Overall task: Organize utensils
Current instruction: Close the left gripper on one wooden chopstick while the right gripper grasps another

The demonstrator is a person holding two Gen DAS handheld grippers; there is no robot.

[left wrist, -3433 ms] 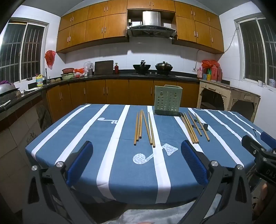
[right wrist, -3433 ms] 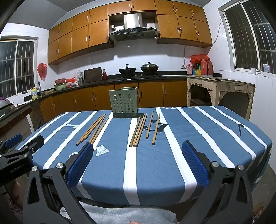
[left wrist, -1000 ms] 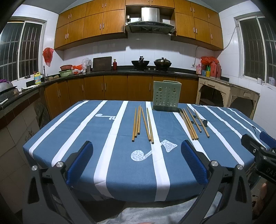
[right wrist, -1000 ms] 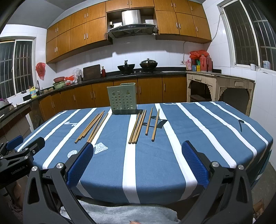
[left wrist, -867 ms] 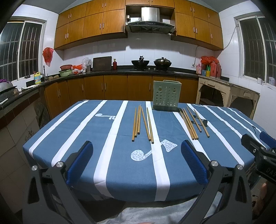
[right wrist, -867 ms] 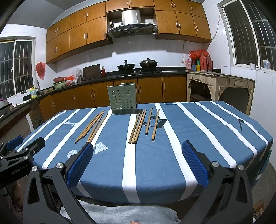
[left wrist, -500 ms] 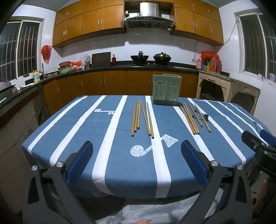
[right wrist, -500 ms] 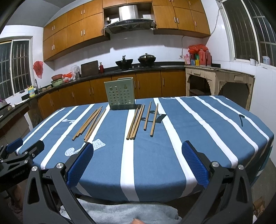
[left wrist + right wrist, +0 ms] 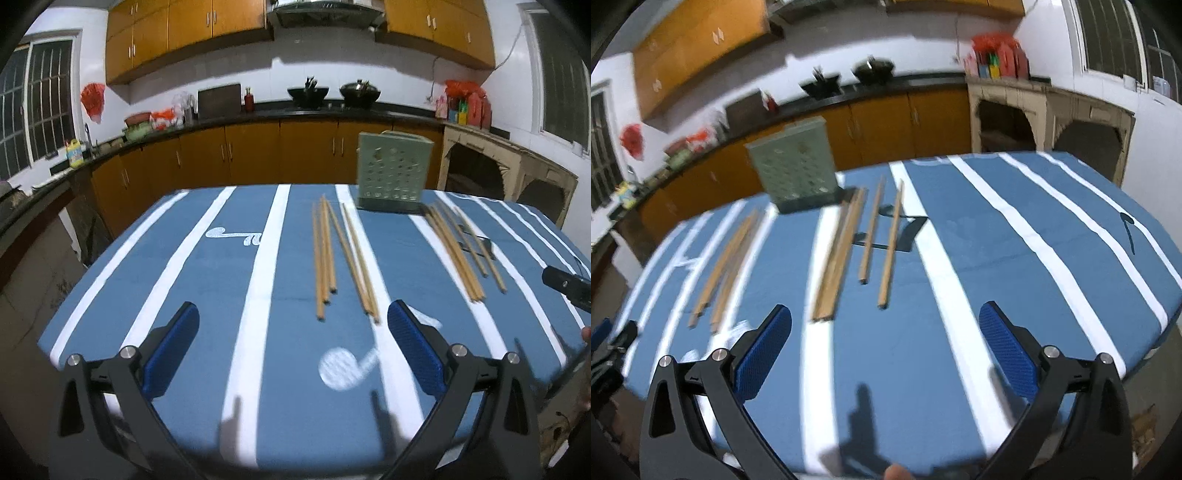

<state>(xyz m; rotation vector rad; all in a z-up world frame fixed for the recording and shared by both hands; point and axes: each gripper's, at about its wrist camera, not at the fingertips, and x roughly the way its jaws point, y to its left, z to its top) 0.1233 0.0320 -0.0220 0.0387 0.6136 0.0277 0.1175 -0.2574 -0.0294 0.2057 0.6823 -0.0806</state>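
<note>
Both tongs hang released and empty over the near edge of the striped surface (image 9: pixel 207 288). Ahead of the left tongs (image 9: pixel 293 349) lie five chopsticks (image 9: pixel 325 254); ahead of the right tongs (image 9: pixel 886 347) lie about five more (image 9: pixel 864 243), blurred by motion. One green holder (image 9: pixel 393 177) stands beyond them at the far edge.

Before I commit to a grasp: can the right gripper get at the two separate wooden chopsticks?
Probably yes: the right gripper is open, and the two separate wooden chopsticks lie flat ahead on the striped tablecloth, nothing between.
</note>
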